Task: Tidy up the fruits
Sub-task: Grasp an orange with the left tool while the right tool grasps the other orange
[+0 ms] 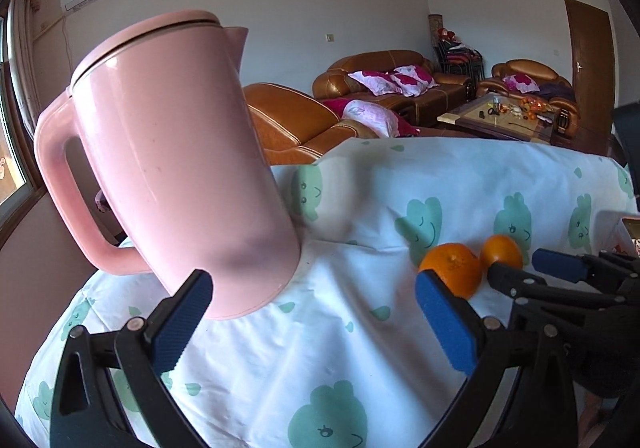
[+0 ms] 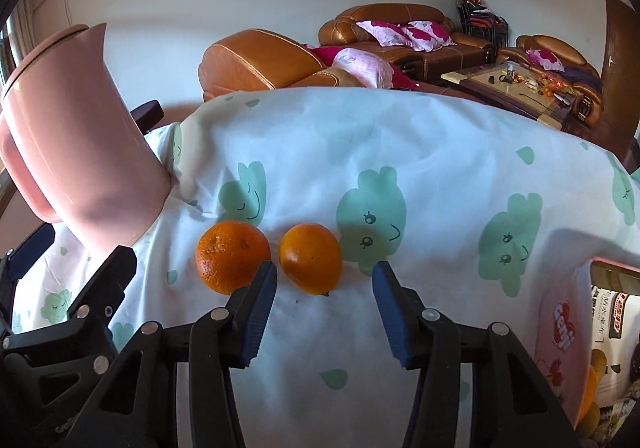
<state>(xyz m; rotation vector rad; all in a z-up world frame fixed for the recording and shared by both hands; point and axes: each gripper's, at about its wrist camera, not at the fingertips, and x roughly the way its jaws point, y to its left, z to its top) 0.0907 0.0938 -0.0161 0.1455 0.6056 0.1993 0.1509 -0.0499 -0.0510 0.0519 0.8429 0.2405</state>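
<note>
Two oranges lie side by side on the white cloth with green prints. In the right wrist view the left orange [image 2: 231, 256] and the right orange [image 2: 310, 258] sit just ahead of my right gripper [image 2: 324, 280], which is open, its left fingertip between the two and the right orange in front of its gap. In the left wrist view the oranges [image 1: 454, 268] [image 1: 502, 251] lie to the right, beyond my open, empty left gripper [image 1: 312, 288]. The right gripper [image 1: 532, 268] shows there beside them.
A pink kettle [image 1: 176, 160] stands on the cloth at the left, just ahead of the left gripper's left finger; it also shows in the right wrist view [image 2: 76, 136]. A pink box [image 2: 580, 328] with packets is at the right. Sofas and a coffee table lie beyond the table edge.
</note>
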